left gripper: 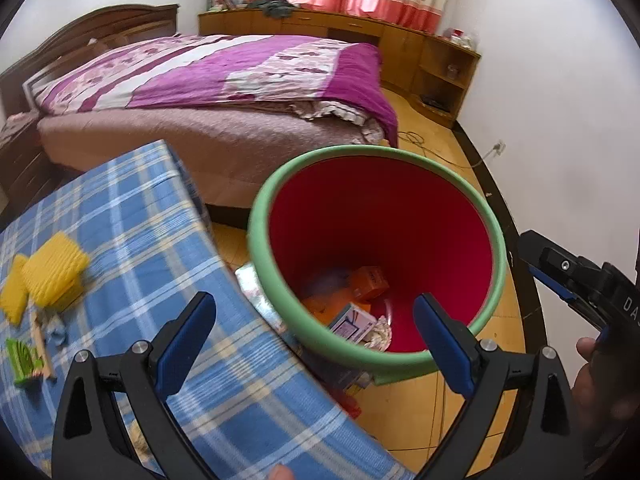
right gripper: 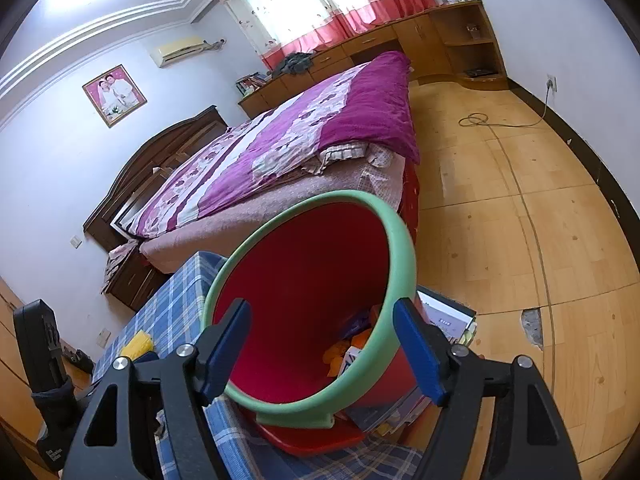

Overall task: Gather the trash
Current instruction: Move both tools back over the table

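A red bin with a green rim [left gripper: 262, 240] stands on the floor beside the blue plaid table [left gripper: 160, 248]. Inside it lie an orange box [left gripper: 370, 282], a white-and-purple carton [left gripper: 354, 322] and crumpled paper. My left gripper [left gripper: 316, 340] is open and empty over the bin's near rim. My right gripper [right gripper: 322, 344] is open and empty just above the bin's rim [right gripper: 394, 264]. On the table lie yellow foam pieces [left gripper: 54, 268], a green wrapper [left gripper: 22, 360] and a wooden stick with scraps.
A bed with a purple quilt [left gripper: 240, 76] stands behind the bin. Books and papers [right gripper: 444, 320] lie on the floor by the bin. A cable [right gripper: 476, 120] runs over the wooden floor. Wooden cabinets line the far wall.
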Tool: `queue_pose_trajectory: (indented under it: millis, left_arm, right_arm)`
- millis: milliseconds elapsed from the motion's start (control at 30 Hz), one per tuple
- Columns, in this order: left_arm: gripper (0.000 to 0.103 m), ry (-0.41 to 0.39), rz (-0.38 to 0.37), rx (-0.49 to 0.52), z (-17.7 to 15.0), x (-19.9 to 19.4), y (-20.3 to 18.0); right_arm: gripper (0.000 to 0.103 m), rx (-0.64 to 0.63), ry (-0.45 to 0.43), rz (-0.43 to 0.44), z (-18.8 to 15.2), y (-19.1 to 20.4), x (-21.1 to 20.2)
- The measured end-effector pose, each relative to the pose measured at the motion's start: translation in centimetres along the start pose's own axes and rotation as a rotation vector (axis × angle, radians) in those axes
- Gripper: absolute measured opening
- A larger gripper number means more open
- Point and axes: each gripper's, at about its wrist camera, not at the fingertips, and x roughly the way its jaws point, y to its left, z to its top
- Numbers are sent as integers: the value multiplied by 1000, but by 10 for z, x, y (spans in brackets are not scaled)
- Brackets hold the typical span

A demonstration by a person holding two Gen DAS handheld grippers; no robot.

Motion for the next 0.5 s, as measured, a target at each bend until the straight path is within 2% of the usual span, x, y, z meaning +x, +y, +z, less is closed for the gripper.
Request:
queue_pose_trajectory:
  millis: [500]
  left_arm:
    - [98,-32,119,-109,-26,-46,62]
  right_arm:
    - [85,-60,57,33,-23,40,-1]
